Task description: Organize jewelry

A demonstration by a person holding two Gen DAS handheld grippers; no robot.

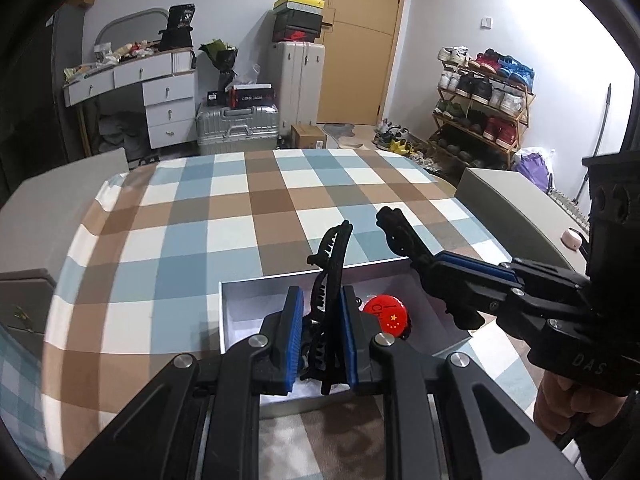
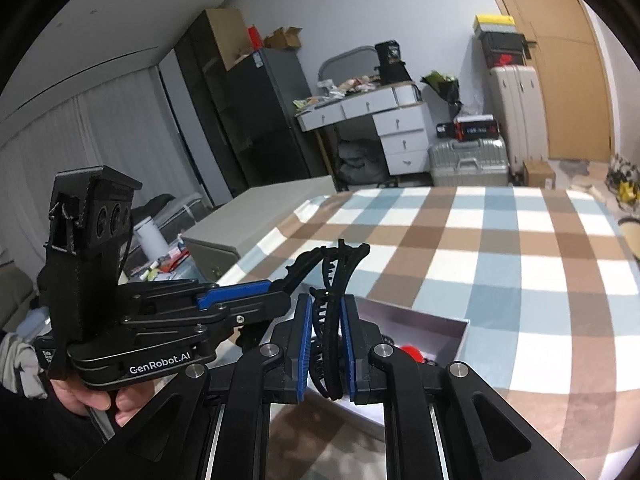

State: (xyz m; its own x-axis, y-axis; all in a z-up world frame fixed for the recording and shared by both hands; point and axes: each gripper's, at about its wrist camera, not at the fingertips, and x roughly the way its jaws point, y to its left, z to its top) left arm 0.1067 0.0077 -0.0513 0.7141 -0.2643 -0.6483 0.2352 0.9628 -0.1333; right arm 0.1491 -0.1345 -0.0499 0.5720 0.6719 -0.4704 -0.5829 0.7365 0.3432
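My left gripper is shut on a black hair claw clip and holds it above a white open box on the checked tablecloth. A red round badge lies in the box. My right gripper is shut on a second black hair claw clip above the same box. In the left wrist view the right gripper comes in from the right with its clip. In the right wrist view the left gripper comes in from the left.
The table has a blue, brown and white checked cloth. Grey chair backs stand at its left and right. Suitcases, a white desk and a shoe rack stand beyond.
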